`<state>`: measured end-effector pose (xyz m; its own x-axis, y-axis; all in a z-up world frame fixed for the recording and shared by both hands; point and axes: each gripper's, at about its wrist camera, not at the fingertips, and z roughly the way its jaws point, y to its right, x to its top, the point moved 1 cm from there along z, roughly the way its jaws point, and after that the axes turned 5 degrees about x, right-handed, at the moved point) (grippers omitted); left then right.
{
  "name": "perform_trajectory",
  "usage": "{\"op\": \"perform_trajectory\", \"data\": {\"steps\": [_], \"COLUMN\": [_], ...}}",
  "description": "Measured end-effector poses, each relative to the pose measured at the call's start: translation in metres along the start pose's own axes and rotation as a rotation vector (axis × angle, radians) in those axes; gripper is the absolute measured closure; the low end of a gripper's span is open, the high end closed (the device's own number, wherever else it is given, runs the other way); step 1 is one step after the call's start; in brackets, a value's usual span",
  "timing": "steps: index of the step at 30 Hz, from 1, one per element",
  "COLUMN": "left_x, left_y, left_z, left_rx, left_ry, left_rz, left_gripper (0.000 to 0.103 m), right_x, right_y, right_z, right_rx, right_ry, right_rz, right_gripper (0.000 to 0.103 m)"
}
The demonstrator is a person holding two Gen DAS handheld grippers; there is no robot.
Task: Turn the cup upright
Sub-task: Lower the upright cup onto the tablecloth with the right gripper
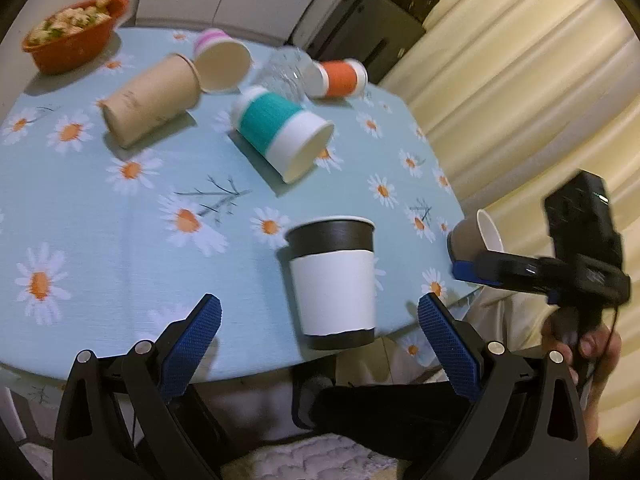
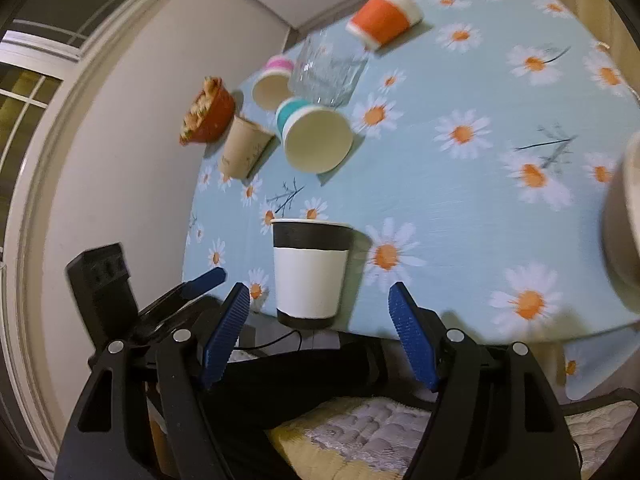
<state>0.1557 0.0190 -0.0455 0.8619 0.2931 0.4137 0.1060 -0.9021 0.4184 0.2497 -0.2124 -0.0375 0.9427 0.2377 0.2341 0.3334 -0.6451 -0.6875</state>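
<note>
Daisy-print tablecloth [image 1: 100, 220] covers your round table, white wall [image 2: 132, 128] one side, cream curtain [image 1: 520, 80] the other. Bare cloth fills the middle and right. Far end is crowded: tan cup [image 1: 152, 100], teal-banded cup [image 1: 280, 132], orange cup [image 1: 340, 78], pink cup [image 1: 220, 60] all lie on their sides, beside a glass [image 2: 328, 68] and a food bowl [image 1: 72, 36]. Black-and-white cup [image 2: 310, 270] stands upright at the near edge. Your left gripper [image 1: 320, 344] and right gripper [image 2: 318, 336] both gape, gripping nothing.
</note>
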Motion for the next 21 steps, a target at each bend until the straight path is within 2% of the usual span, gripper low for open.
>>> {"op": "perform_trajectory", "data": {"steps": [4,7,12,17,21], "left_x": [0.007,0.012,0.019,0.021,0.022], "left_y": [0.019,0.031,0.040,0.044,0.042], "left_z": [0.018,0.030,0.051,0.069,0.079], "left_rx": [0.033,0.093,0.178,0.236,0.268], "left_ry": [-0.063,-0.100,-0.165,-0.215,-0.241], "left_rz": [0.018,0.034,0.057,0.060,0.046], "left_gripper": [0.007,0.008,0.008,0.023,0.030], "right_x": [-0.012,-0.020,-0.033,-0.040,-0.043], "right_y": [0.008,0.013,0.019,0.024,0.030], "right_z": [-0.025,-0.038,-0.044,-0.041,-0.038], "right_rx": [0.007,0.010,0.024,0.041,0.067], "right_ry": [0.073,0.122,0.147,0.158,0.162], "right_rz": [-0.013,-0.026,-0.035,-0.037,-0.023], "right_gripper": [0.031,0.031,0.031,0.031,0.031]}}
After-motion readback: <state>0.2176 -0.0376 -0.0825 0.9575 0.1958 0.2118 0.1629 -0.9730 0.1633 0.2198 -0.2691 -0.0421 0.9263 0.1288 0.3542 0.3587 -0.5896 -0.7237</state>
